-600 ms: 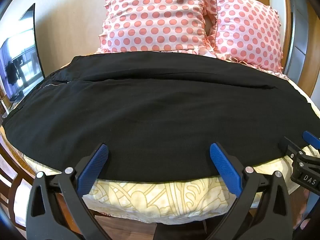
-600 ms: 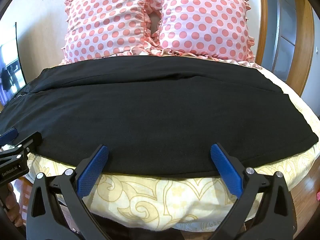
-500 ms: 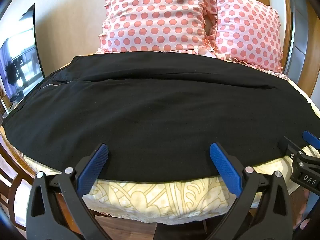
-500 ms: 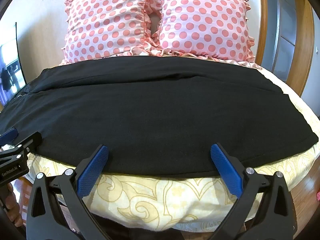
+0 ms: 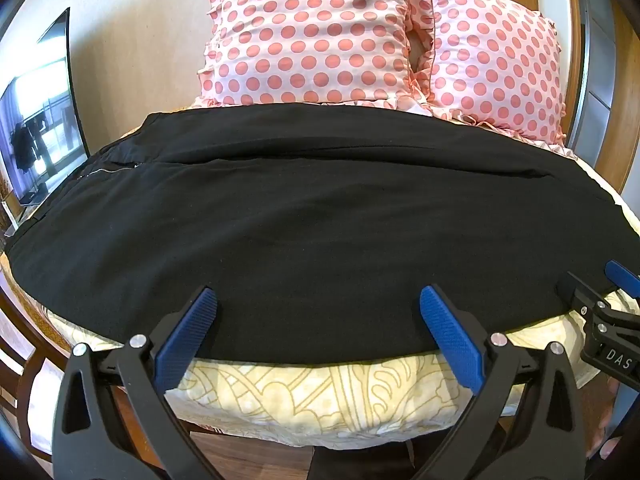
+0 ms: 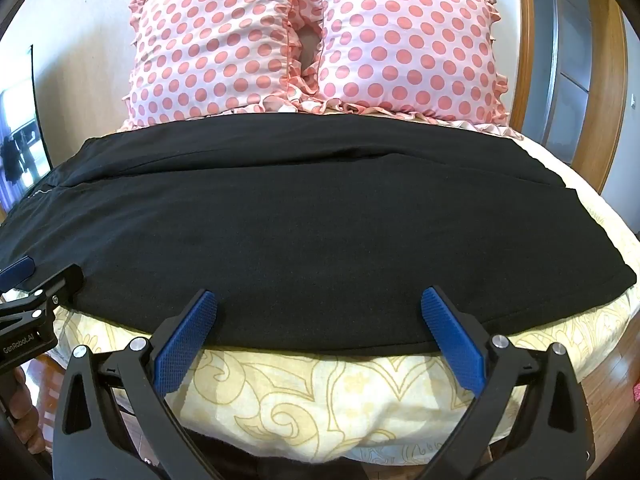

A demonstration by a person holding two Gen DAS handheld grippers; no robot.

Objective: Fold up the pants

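Note:
Black pants (image 5: pixel 320 216) lie spread flat across the bed, waist with a zipper at the left, legs running to the right; they also show in the right wrist view (image 6: pixel 304 224). My left gripper (image 5: pixel 318 300) is open and empty, its blue fingertips (image 5: pixel 200 304) over the pants' near edge. My right gripper (image 6: pixel 319 300) is open and empty, at the same near edge further right. Each gripper shows at the side of the other's view: the right one (image 5: pixel 616 284), the left one (image 6: pixel 24 272).
Two pink polka-dot pillows (image 5: pixel 320 36) stand at the bed's head. The cream patterned bedsheet (image 6: pixel 320 392) hangs over the near edge. A screen (image 5: pixel 40 128) stands at the left. A wooden door frame (image 6: pixel 600 80) is at the right. Wooden floor lies below.

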